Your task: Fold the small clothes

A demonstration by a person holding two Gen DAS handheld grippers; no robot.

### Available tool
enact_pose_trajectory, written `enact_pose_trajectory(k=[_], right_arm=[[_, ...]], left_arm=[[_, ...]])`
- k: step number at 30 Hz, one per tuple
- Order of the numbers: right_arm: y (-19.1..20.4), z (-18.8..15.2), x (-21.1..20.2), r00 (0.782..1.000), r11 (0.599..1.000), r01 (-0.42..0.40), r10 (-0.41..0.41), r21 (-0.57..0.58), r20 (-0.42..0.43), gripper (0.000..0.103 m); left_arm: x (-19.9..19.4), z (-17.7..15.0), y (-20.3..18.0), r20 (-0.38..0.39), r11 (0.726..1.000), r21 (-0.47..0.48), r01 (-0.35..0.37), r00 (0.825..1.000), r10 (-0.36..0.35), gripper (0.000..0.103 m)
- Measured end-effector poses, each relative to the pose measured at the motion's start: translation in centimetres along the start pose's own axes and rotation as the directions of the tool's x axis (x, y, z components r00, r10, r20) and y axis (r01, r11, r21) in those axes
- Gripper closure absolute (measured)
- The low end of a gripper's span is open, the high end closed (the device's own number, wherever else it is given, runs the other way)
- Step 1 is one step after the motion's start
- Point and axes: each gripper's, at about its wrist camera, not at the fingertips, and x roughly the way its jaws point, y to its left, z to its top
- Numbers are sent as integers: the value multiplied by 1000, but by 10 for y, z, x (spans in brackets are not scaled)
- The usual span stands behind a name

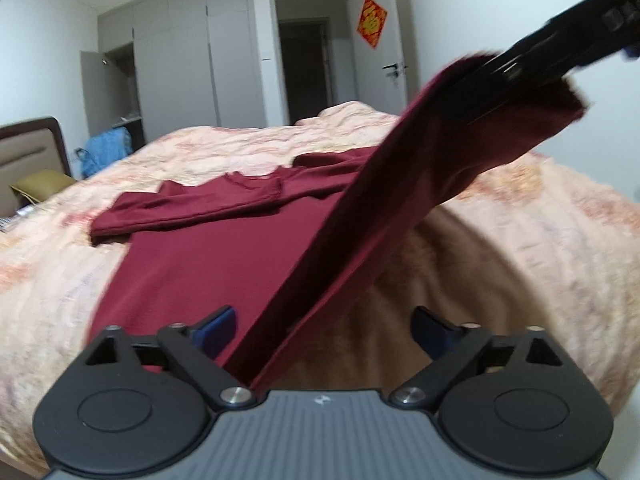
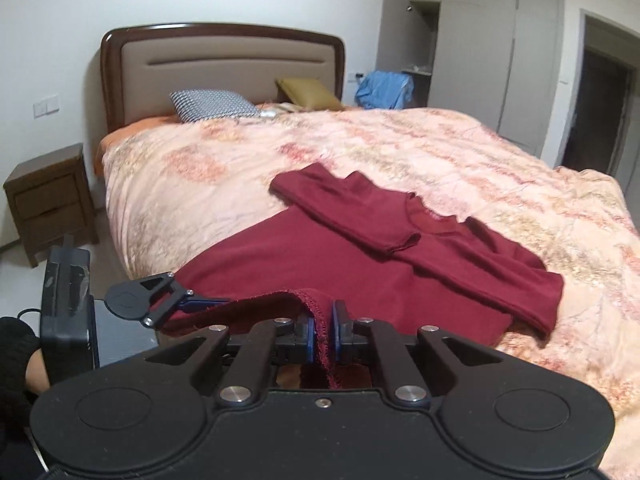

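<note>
Right gripper [image 2: 324, 330] has its 2 fingers pinched on the hem of the maroon shirt [image 2: 320, 256], lifting that edge off the bed [image 2: 360, 148]. Left gripper [image 1: 324, 326] has its fingers spread wide, the raised fabric passing between them untouched. Both sleeves lie folded across the shirt's chest on the floral quilt [image 1: 540, 216].

The left wrist camera sits low over the foot end of the bed [image 1: 540, 220], facing the wardrobe [image 1: 180, 52] at 12 o'clock. The right wrist camera looks across the bed [image 2: 400, 148] toward the headboard [image 2: 224, 64] at 11 o'clock. Both views share the dark red shirt [image 1: 208, 264] [image 2: 320, 256], seen close.
</note>
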Motion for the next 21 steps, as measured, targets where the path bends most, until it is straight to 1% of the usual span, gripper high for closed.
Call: enact_pose_trajectory(k=[1, 3, 5, 6, 10, 11, 13, 14, 15, 16, 18, 21], right_arm=[[-3, -1, -3, 1000, 1000, 0, -1, 16, 7, 95], [-10, -4, -8, 1000, 999, 3, -4, 49, 18, 95], [-15, -8, -12, 1000, 998, 12, -13, 67, 26, 95], [-16, -9, -14, 999, 997, 16, -18, 72, 27, 95], [-20, -17, -17, 999, 995, 35, -38, 90, 24, 95], [-20, -20, -17, 999, 996, 45, -47, 83, 25, 95], [-17, -28, -17, 998, 996, 64, -66, 61, 26, 95], [-14, -32, -16, 997, 996, 77, -79, 42, 23, 95], [-10, -36, -14, 995, 995, 97, -97, 17, 20, 95], [-6, -41, -13, 993, 993, 117, -117, -11, 18, 95], [2, -50, -11, 989, 987, 148, -147, -58, 21, 95], [9, -63, -13, 982, 978, 189, -185, -86, 44, 95]], left_arm=[[0, -3, 4, -11, 1000, 14, -22, 1000, 22, 21], [0, -9, 15, -42, 997, 28, -71, 997, 72, 45], [-3, -16, 32, -58, 995, 21, -98, 993, 99, 57], [-6, -20, 40, -57, 993, 23, -114, 992, 115, 59], [-23, -34, 69, -53, 984, 65, -166, 984, 170, 61], [-26, -37, 75, -54, 981, 81, -177, 982, 182, 62], [-30, -39, 86, -61, 977, 104, -188, 979, 194, 70], [-33, -38, 89, -63, 977, 106, -185, 979, 192, 79], [-36, -37, 91, -60, 979, 106, -176, 981, 183, 83], [-38, -34, 91, -48, 979, 113, -168, 983, 174, 85], [-42, -30, 90, -13, 977, 148, -153, 988, 157, 97], [-51, -26, 86, 45, 966, 213, -146, 989, 140, 97]])
